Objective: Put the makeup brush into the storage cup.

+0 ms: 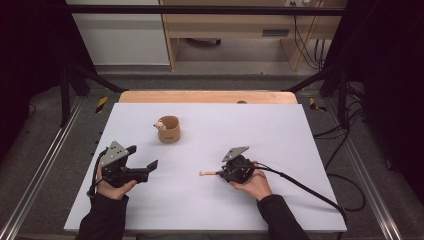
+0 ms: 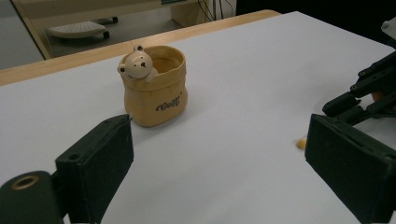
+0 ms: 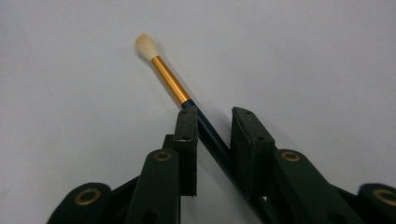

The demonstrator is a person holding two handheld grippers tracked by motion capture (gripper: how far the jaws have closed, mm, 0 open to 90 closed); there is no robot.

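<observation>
A paintbrush [image 3: 170,81] with a pale tuft, gold ferrule and dark handle lies low over the white table. Its handle runs slantwise between the pads of my right gripper [image 3: 217,123], which is shut on it. In the high view the brush tip [image 1: 205,173] sticks out to the left of the right gripper [image 1: 222,173]. A tan ceramic cup [image 2: 156,88] with a little bear [image 2: 135,65] on its rim stands upright ahead of my left gripper [image 2: 219,158]. That gripper is wide open and holds nothing. From above, the cup [image 1: 169,130] sits beyond and to the right of the left gripper [image 1: 144,156].
The white tabletop [image 1: 280,135] ends in a wooden edge [image 1: 207,96] at the far side. A black cable [image 1: 305,190] trails from the right gripper toward the table's right front corner. Dark frame posts stand on both sides.
</observation>
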